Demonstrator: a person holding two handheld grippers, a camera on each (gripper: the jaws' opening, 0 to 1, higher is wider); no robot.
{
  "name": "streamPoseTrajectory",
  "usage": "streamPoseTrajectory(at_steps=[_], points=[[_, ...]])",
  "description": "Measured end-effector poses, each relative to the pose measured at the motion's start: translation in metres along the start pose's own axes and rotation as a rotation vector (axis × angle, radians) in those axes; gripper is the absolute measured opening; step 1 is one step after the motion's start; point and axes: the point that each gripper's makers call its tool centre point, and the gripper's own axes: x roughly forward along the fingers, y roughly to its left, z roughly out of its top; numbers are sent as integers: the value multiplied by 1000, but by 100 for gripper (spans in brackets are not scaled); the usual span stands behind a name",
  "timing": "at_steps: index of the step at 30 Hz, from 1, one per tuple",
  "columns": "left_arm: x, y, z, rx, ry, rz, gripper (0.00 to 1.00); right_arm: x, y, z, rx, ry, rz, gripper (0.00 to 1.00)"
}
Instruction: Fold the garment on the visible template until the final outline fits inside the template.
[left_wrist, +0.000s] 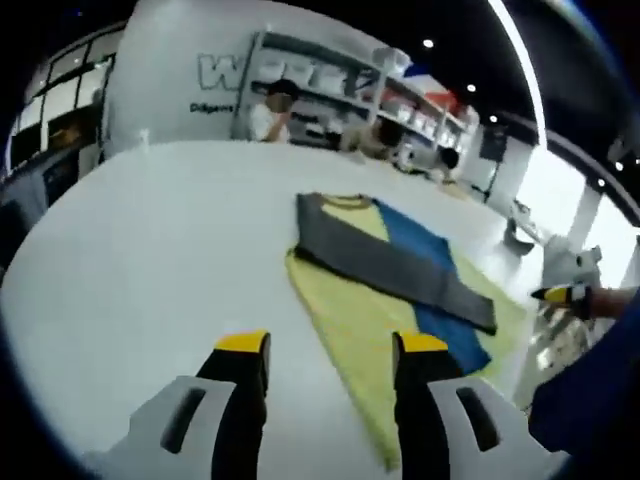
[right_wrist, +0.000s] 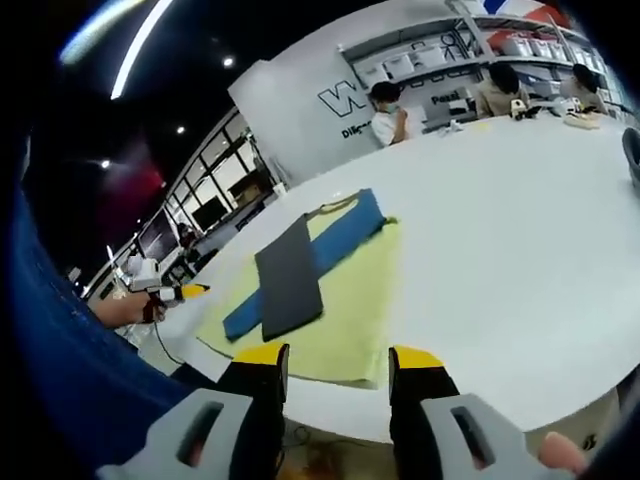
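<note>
Garment (left_wrist: 395, 262) lies on the yellow template (left_wrist: 345, 320) at 12 o'clock on the table (left_wrist: 150, 250), grey part folded across. Left gripper (left_wrist: 330, 350) and right gripper (right_wrist: 335, 362) fingers spread wide, empty, probably lining up another fold.

- One garment (left_wrist: 395, 262) is lying on the desk (left_wrist: 170, 240). It is grey, blue and yellow.
- One yellow template (left_wrist: 350, 320) is lying under it.
- Two hand-held grippers are showing: the left one (left_wrist: 330, 352) and the right one (right_wrist: 337, 362).
- Three people are sitting or standing far behind the one white desk.
</note>
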Motion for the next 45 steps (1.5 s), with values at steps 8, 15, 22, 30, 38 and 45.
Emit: streamPoseTrajectory(at_steps=[8,15,22,30,38,45], points=[[-20,-22,-27,-163,73,-83,49,6,-7,-6,0,80,13,33],[-29,-40,-53,-240,144,-147,44,12,-3,-5,80,99,72,33],[-37,-58,-72,-287,162,-120,42,16,-5,-17,117,151,105,33],[-29,-54,-70,-310,168,-142,37,19,-4,-17,123,158,114,30],[-19,-59,-70,-325,161,-163,36,32,4,-16,132,166,143,27],[-12,-62,-65,-341,123,-165,32,42,5,-10,138,162,156,27]])
